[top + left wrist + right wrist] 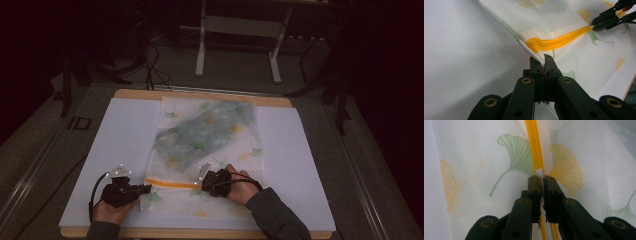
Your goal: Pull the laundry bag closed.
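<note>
A white mesh bag printed with ginkgo leaves lies flat on the table, a blue-green garment showing through it. An orange zipper runs across the bag's near end. My left gripper is shut on the bag's corner at the zipper's left end, lifting the fabric slightly. My right gripper is shut on the small white zipper pull, partway along the orange zipper. In the left gripper view the right gripper pinches the zipper at upper right.
A white sheet covers the wooden table, with bare room left and right of the bag. Beyond the far edge stand a white metal frame and dark cables on the floor.
</note>
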Available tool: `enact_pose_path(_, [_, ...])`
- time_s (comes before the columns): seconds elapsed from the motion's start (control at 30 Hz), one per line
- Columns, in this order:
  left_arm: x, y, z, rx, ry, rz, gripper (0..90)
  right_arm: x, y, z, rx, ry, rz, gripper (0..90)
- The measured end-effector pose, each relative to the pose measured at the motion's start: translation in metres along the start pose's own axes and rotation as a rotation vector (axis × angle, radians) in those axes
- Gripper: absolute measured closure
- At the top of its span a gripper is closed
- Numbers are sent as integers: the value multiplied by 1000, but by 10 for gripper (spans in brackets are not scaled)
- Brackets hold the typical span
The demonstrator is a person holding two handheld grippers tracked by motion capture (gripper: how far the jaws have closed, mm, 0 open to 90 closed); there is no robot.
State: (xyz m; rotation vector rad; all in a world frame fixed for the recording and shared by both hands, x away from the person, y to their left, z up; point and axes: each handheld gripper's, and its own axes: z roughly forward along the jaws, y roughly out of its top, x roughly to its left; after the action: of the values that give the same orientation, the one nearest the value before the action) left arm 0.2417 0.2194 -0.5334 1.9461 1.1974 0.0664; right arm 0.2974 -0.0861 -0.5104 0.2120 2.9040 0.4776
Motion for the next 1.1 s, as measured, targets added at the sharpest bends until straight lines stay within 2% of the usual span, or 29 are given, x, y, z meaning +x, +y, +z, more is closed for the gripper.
enact_pose_path(1.1, [1,-1,-1,1,2,-5,882,-5,-32,-12,34,-33,22,848])
